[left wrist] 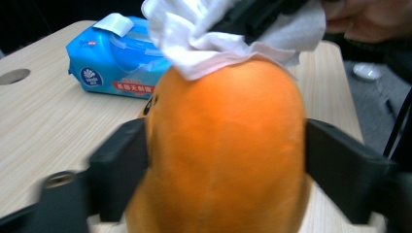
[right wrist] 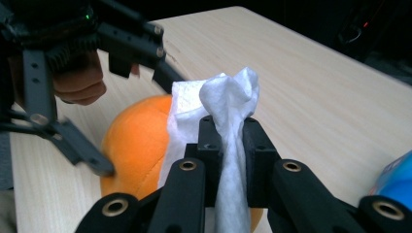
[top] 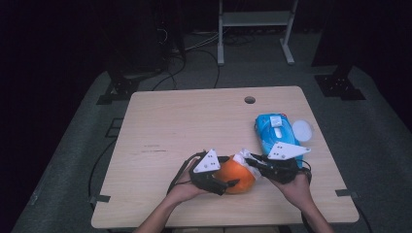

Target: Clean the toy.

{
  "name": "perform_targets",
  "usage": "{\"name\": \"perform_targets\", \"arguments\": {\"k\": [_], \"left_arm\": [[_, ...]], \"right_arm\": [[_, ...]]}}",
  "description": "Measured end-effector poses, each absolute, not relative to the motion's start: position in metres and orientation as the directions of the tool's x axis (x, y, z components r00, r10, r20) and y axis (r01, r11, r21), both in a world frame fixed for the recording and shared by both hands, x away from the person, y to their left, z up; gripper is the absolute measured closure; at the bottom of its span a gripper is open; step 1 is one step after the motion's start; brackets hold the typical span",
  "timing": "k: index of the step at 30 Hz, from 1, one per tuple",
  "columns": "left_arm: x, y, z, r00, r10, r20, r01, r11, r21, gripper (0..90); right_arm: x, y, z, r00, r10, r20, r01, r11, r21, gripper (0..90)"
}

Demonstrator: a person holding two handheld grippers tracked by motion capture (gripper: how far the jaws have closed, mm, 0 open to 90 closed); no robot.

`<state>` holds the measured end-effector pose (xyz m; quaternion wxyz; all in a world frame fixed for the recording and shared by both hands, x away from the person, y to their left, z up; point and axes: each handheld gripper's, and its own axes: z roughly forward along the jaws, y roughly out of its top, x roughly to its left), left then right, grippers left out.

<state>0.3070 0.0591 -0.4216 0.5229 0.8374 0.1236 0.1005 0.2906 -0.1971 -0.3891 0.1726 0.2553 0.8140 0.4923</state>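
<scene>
Orange plush toy [top: 236, 176] sits near the front edge of the wooden table [top: 184, 121], between both grippers. Left gripper [top: 222, 187] straddles it: in the left gripper view the two black jaws stand wide on either side of the toy's body [left wrist: 223, 155], pads at or just off the fabric; can't tell if they press, so it reads as open around the toy, not a firm clamp. Right gripper [top: 252, 164] is clamped tight on a white wet wipe [right wrist: 228, 145], the tissue bunched and pinched between its jaws, and the loose end drapes on the top of the toy [left wrist: 228, 43]. Looks like a wipe-down of the toy in hand. Blue wet wipe pack [top: 274, 132] lies behind and to the right, near the right gripper, with a white round lid [top: 302, 129] just beside it on the table. Handling, my guess: toy is light, soft, squashy and fuzzy, not slippery or fragile, and will dent and roll under the wipe if not braced; best taken across its widest middle with jaws well open. Wipe is limp and thin, tears if dragged hard; hold it bunched as now.
</scene>
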Motion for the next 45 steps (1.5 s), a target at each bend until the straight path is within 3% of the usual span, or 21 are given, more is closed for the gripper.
{"name": "perform_targets", "arguments": {"k": [2, 11, 16, 18, 22, 26, 36, 45], "left_arm": [[0.312, 0.062, -0.426, 0.953, 0.303, 0.012, 0.118, -0.408, 0.905, 8.2], [0.323, 0.070, -0.445, 0.971, 0.229, -0.070, 0.157, -0.388, 0.908, 6.6], [0.317, 0.069, -0.440, 0.968, 0.251, -0.010, 0.115, -0.409, 0.905, 29.0], [0.314, 0.067, -0.435, 0.963, 0.270, 0.009, 0.108, -0.415, 0.903, 32.5], [0.308, 0.059, -0.427, 0.947, 0.316, 0.064, 0.084, -0.434, 0.897, 36.2], [0.298, 0.053, -0.419, 0.932, 0.338, 0.133, 0.048, -0.479, 0.877, 37.3], [0.299, 0.058, -0.412, 0.927, 0.354, 0.126, 0.064, -0.480, 0.875, 38.4], [0.293, 0.058, -0.402, 0.931, 0.339, 0.135, 0.035, -0.449, 0.893, 39.5]], "right_arm": [[0.291, -0.199, -0.390, -0.814, 0.580, -0.027, 0.247, 0.387, 0.888, 79.9], [0.294, -0.201, -0.391, -0.818, 0.575, -0.015, 0.252, 0.382, 0.889, 79.8], [0.294, -0.202, -0.391, -0.814, 0.581, -0.002, 0.263, 0.371, 0.891, 79.9], [0.291, -0.200, -0.387, -0.814, 0.580, -0.005, 0.253, 0.363, 0.897, 80.0], [0.280, -0.184, -0.378, -0.851, 0.525, -0.014, 0.207, 0.360, 0.909, 80.2], [0.269, -0.162, -0.376, -0.853, 0.509, -0.115, 0.141, 0.438, 0.888, 80.2], [0.288, -0.190, -0.385, -0.790, 0.611, -0.048, 0.240, 0.380, 0.893, 80.2], [0.278, -0.181, -0.372, -0.821, 0.568, -0.057, 0.181, 0.354, 0.918, 80.3]]}}
